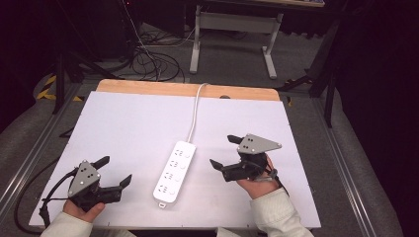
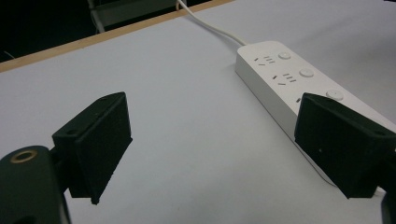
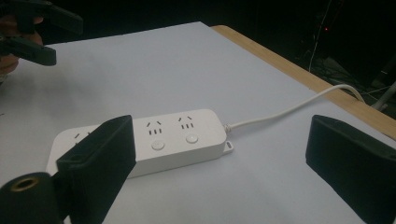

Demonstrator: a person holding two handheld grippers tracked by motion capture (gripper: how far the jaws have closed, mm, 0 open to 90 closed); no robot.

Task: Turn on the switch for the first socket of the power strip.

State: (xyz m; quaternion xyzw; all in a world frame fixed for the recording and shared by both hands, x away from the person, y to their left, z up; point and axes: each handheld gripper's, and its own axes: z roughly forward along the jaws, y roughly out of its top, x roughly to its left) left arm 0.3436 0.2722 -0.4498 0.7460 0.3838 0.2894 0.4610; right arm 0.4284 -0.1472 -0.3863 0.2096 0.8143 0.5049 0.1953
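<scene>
White plastic everywhere in this one, so I'll use the long white plastic power strip (image 1: 174, 171) with four sockets and round buttons as the landmark. It lies flat on the table, roughly mid-front, running slightly diagonal.

Left of the strip, near the table's front edge: the left gripper (image 1: 114, 171), black with a grey three-cornered plate, jaws spread wide, nothing between them, and well apart from the strip.

From the strip's far end a white round cable (image 1: 193, 111) runs off over the back edge.

Right of the strip, a bit closer to it: the right gripper (image 1: 223, 152), jaws also spread and empty, pointed toward the strip.

Handling guess: rigid hard shell, light-ish, smooth so probably a little slippery. I'd pinch across the narrow width on the long sides, near the middle, and keep clear of the buttons. The cable is floppy and will drag behind.

Surface around the strip is a matte white sheet (image 1: 123, 128) over a wooden tabletop (image 1: 148, 88), whose bare strip shows at the back. Beyond that: grey floor, tangled black cables (image 1: 148, 61), and a white table frame (image 1: 232, 34) in a dark room.
</scene>
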